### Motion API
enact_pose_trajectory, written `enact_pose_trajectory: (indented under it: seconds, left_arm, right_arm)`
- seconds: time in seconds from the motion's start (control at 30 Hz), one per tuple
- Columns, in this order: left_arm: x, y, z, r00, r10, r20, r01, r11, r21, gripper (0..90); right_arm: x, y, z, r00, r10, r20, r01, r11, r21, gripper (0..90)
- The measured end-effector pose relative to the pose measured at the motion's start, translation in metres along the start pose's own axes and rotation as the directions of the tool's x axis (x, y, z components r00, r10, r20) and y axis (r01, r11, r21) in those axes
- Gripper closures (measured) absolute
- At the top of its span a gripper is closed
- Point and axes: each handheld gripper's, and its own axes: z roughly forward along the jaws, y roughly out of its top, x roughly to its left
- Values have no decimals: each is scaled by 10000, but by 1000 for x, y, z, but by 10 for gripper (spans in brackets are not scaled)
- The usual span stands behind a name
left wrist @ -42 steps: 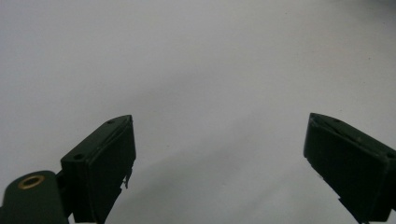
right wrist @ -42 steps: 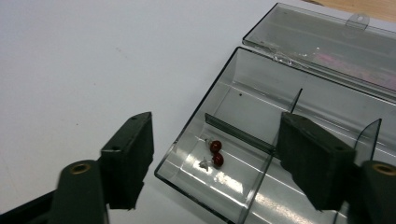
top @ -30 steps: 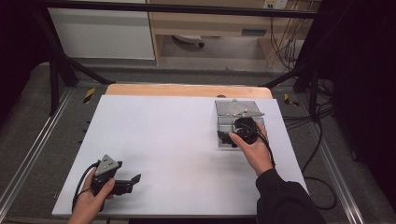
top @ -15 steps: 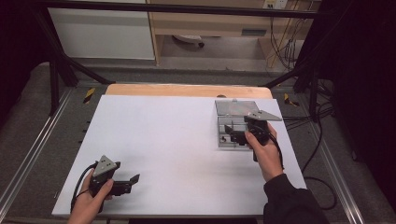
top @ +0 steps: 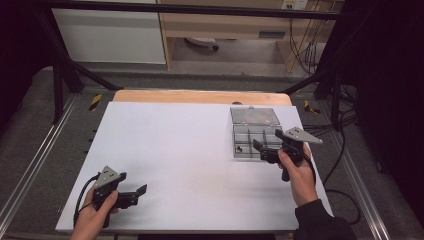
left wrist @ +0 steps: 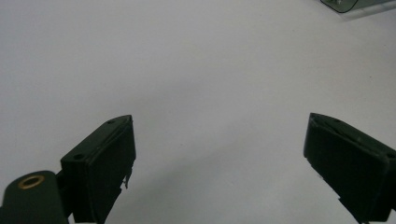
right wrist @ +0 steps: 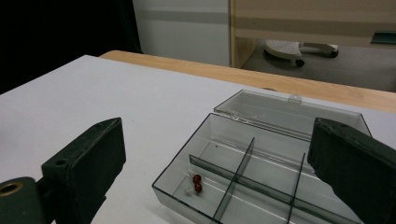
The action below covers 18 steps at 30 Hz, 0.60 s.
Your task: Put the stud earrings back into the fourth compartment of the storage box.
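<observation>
A clear plastic compartment box (top: 250, 136) lies at the table's right, its lid (top: 255, 116) folded open behind it. In the right gripper view the box (right wrist: 261, 172) has thin dividers, and two small red beads (right wrist: 197, 182) rest in its near-left compartment. My right gripper (top: 260, 150) is held at the box's right front corner, pointing left, jaws open with nothing between them (right wrist: 219, 135). My left gripper (top: 140, 194) rests low at the table's front left, open and empty (left wrist: 219, 126), far from the box.
The white table top (top: 190, 150) has a wooden strip (top: 200, 96) along its far edge. A corner of the box (left wrist: 345, 4) shows at the top right of the left gripper view. Beyond the table are a cabinet and cables (top: 300, 45).
My right hand has drawn back from above the box to its right front side, turning the gripper to point left. The left gripper has barely shifted.
</observation>
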Motion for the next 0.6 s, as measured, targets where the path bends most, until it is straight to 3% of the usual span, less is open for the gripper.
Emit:
enact_pose_trajectory:
  seconds: [0.33,0.6]
  left_arm:
    - [1,0,-1,9999,-102,8,102,9999,-122,95]
    - [1,0,-2,9999,-101,60,102,9998,-167,95]
  right_arm:
    - [-14,-16,-26,9993,231,301,-223,9994,-277,49]
    - [-18,-39,-39,9983,288,510,-285,9996,-59,49]
